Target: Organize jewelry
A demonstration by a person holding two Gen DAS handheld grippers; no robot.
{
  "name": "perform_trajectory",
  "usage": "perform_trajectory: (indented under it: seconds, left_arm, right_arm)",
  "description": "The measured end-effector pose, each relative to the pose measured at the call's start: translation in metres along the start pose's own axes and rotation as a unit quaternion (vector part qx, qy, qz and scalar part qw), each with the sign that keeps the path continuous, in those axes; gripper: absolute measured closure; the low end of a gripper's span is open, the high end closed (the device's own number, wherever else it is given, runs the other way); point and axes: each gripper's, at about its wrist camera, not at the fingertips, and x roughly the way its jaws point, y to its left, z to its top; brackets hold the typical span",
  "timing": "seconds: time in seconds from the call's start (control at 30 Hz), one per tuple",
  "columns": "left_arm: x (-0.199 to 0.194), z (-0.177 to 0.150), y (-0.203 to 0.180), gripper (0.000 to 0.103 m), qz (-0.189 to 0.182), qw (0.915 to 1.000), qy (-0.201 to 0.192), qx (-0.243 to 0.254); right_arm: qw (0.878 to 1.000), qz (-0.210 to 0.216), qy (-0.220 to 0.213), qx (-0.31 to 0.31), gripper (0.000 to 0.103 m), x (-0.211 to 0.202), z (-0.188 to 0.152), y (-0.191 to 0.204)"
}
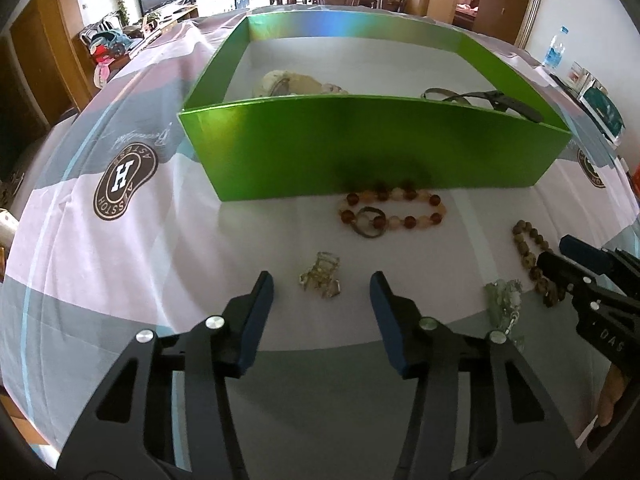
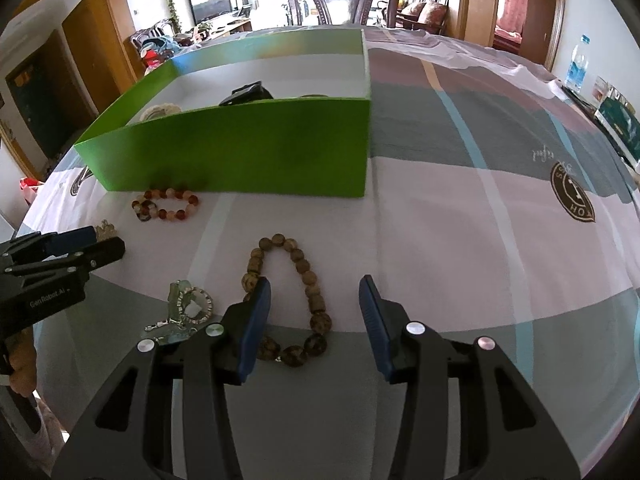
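The green box (image 1: pixel 376 144) stands on the patterned cloth (image 1: pixel 120 264). Its near wall hides most of what lies inside: only the top of a pale, cream-coloured item (image 1: pixel 288 84) at 11 o'clock and a dark strap (image 1: pixel 500 100) at 1 o'clock show over the rim, and what they are is hard to make out.

Against the foot of that wall lies a red and cream bead bracelet (image 1: pixel 394 210) with a small ring (image 1: pixel 368 222) resting on it.

In the left wrist view the left gripper (image 1: pixel 322 290) has its jaws spread apart, pressing on nothing; a small clear, yellowish trinket (image 1: pixel 322 276) lies on the cloth in the gap just ahead of the tips, its shape blurred.

The right gripper (image 2: pixel 315 294) is likewise spread, and the brown bead bracelet (image 2: pixel 296 300) lies between its 2 fingers, untouched as far as can be seen; the left finger covers part of the loop. At 9 o'clock of it a greenish pendant on a chain (image 2: pixel 188 308) is half hidden behind that finger.

To the right of the box the cloth lies bare out to the table's far edge, where a water bottle (image 2: pixel 578 66) stands at 2 o'clock.
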Motion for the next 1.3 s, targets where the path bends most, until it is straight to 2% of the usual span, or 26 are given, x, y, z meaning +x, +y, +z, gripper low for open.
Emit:
perform_trajectory:
  seconds: [0.1,0.17,0.3,0.4,0.43,0.5,0.53,1.0,1.1,1.3]
  left_arm:
    - [-0.001,0.0,0.001,0.056,0.003,1.0,-0.001,0.0]
    - [-0.001,-0.001,0.002,0.057,0.004,1.0,-0.001,-0.001]
    - [-0.002,-0.004,0.005,0.051,0.0,1.0,-0.001,-0.005]
    - [-0.003,-0.006,0.009,0.051,0.0,1.0,-0.001,-0.007]
    - [-0.003,-0.006,0.009,0.048,0.001,1.0,-0.001,-0.008]
    - [-0.003,-0.005,0.009,0.045,-0.004,0.9999,-0.003,-0.011]
    - [-0.003,-0.004,0.009,0.045,-0.004,0.9999,-0.003,-0.012]
    - [0.002,0.003,0.004,0.045,0.003,1.0,-0.005,-0.007]
    - [0.002,0.003,0.003,0.055,0.012,0.9999,-0.008,0.001]
    - [0.002,0.002,0.006,0.057,0.009,0.9999,-0.011,0.003]
  right_arm:
    - [1.0,0.004,0.0,-0.007,0.086,0.001,0.0,0.005]
    - [1.0,0.012,0.002,-0.014,0.092,0.001,0.0,0.008]
    - [0.999,0.027,0.004,-0.028,0.092,0.0,-0.002,0.018]
    - [0.999,0.039,0.001,-0.035,0.091,-0.003,-0.004,0.024]
    - [0.999,0.035,0.001,-0.034,0.089,-0.004,-0.003,0.024]
    - [0.999,0.027,-0.002,-0.028,0.077,-0.004,-0.001,0.021]
    - [0.999,0.024,-0.002,-0.027,0.077,-0.003,-0.001,0.02]
    - [0.999,0.016,0.001,-0.034,0.077,0.003,-0.003,0.026]
    - [0.999,0.014,0.0,-0.036,0.077,0.003,-0.002,0.025]
    - [0.999,-0.007,-0.003,-0.039,0.077,0.003,-0.003,0.025]
